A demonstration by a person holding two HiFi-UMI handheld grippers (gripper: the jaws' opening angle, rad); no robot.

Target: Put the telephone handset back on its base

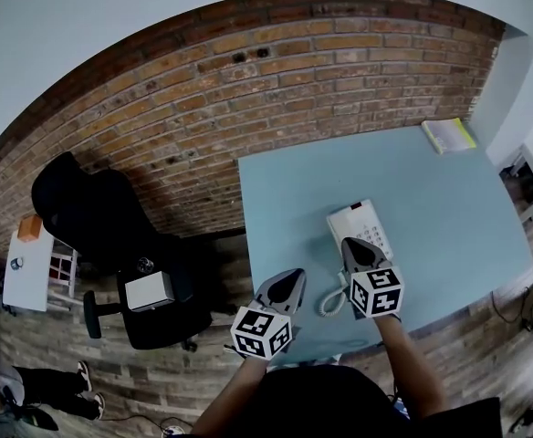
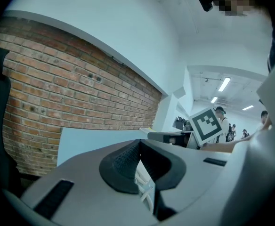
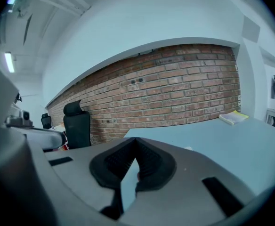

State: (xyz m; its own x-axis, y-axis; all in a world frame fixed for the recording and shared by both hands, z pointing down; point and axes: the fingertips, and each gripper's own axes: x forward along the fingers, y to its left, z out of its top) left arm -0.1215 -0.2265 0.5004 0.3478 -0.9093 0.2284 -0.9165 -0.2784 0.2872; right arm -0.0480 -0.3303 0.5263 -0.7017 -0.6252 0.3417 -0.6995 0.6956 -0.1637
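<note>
My right gripper (image 1: pixel 353 245) covers the near end of the phone (image 1: pixel 365 224), so I cannot tell whether the handset sits on it. The picture's edge cuts off a person (image 1: pixel 52 386) at lower left, and the book (image 1: pixel 449 135) cover is too small to read.

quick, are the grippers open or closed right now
Left gripper: closed, holding nothing.
Right gripper: closed, holding nothing.
</note>
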